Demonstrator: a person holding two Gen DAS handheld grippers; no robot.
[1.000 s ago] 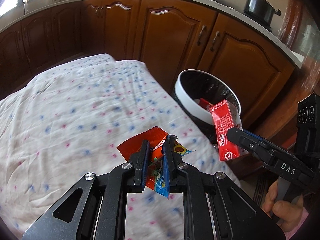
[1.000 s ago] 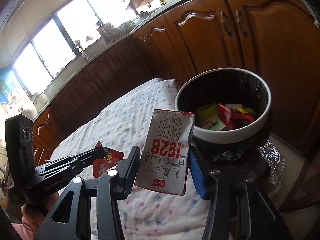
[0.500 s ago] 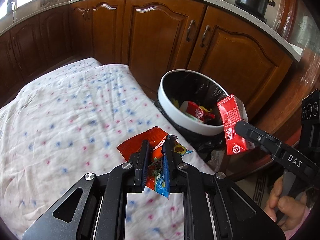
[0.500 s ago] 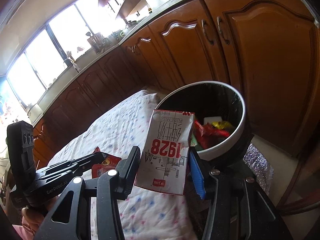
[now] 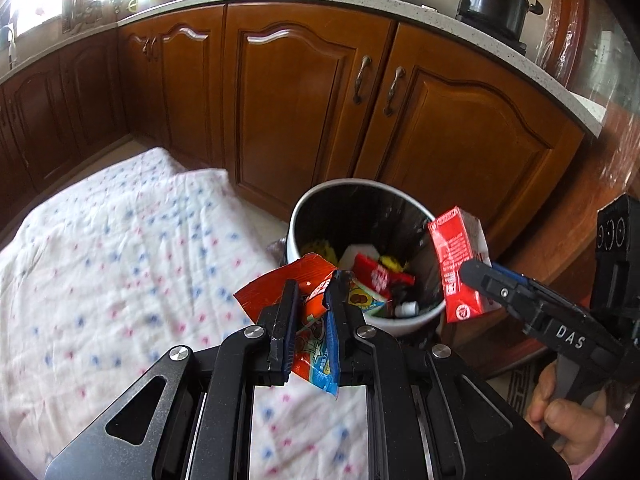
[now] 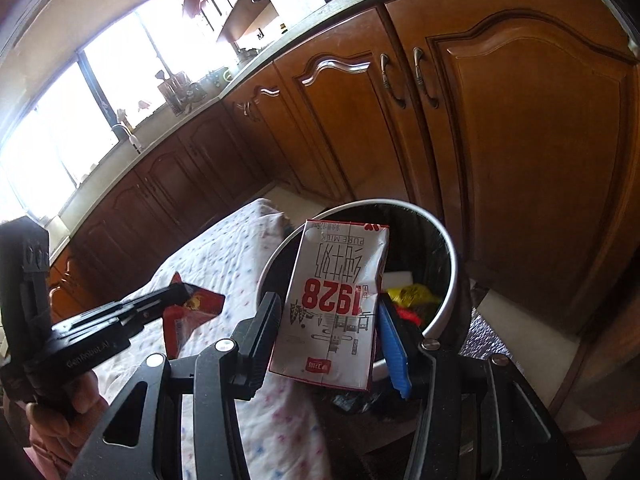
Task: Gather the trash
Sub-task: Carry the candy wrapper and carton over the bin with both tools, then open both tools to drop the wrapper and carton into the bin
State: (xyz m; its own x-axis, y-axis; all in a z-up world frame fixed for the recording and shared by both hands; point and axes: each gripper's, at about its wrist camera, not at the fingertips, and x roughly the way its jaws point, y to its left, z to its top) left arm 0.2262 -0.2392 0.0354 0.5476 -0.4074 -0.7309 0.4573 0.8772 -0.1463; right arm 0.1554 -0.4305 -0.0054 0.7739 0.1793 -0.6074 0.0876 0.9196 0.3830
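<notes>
Two items in transit, neither dropped yet. Left claw (image 5: 312, 320) clenched on a crumpled orange-red snack wrapper (image 5: 310, 312); right claw (image 6: 328, 336) grasping a white-and-red milk carton (image 6: 336, 308) — both hover near the round white-rimmed, black-lined trash bin (image 5: 308, 208), which already holds wrappers. Release is left. Left view shows the carton at 3 o'clock by the bin's rim and a bare floral-cloth surface (image 5: 100, 264); right view shows the carton's print.
</notes>
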